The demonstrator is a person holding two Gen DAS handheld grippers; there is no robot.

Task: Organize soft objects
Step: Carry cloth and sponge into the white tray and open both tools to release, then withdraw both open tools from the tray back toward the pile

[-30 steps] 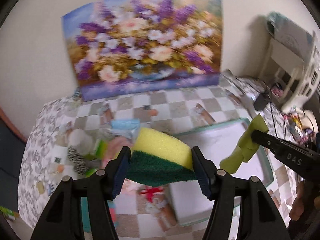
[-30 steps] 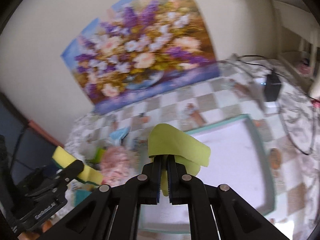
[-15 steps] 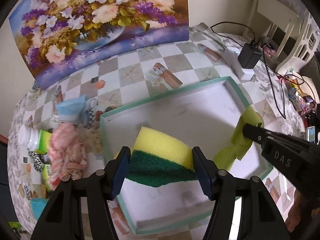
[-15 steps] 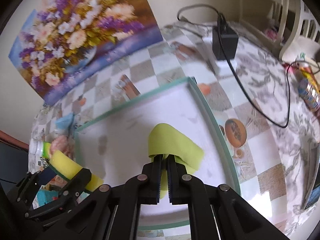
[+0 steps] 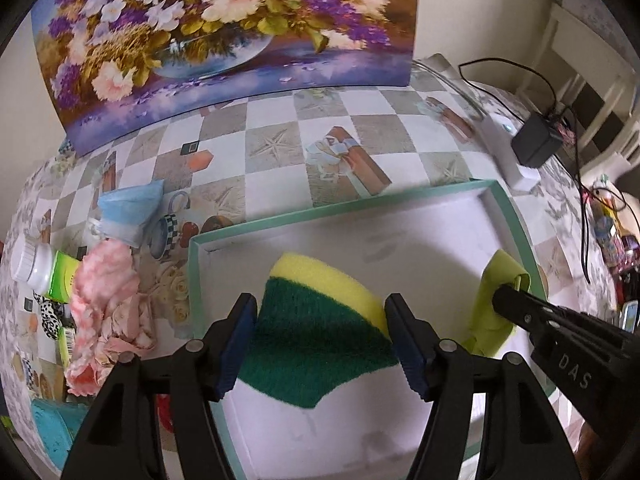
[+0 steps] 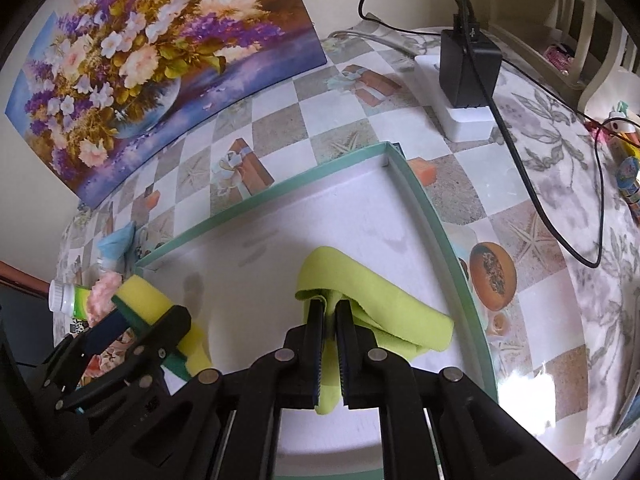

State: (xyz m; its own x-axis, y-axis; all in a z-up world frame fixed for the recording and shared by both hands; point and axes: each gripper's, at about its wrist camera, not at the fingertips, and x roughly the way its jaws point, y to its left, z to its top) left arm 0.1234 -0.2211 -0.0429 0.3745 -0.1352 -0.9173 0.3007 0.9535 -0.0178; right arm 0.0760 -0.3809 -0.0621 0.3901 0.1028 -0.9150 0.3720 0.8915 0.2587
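Observation:
My left gripper (image 5: 320,320) is shut on a yellow and green sponge (image 5: 320,320) and holds it over the left part of a white tray with a teal rim (image 5: 400,196). My right gripper (image 6: 330,308) is shut on a folded lime-green cloth (image 6: 384,312) low over the tray's right side (image 6: 432,216). The cloth (image 5: 492,316) and right gripper (image 5: 500,292) also show in the left wrist view. The sponge (image 6: 148,296) shows in the right wrist view.
Left of the tray lie a pink fluffy cloth (image 5: 104,280), a blue packet (image 5: 128,208), a white-capped green bottle (image 5: 40,264) and a teal item (image 5: 52,428). A flower painting (image 5: 224,40) stands at the back. A charger (image 6: 468,68) and cables lie to the right.
Both grippers came down and forward from above the table to low over the tray, still holding the sponge and the cloth.

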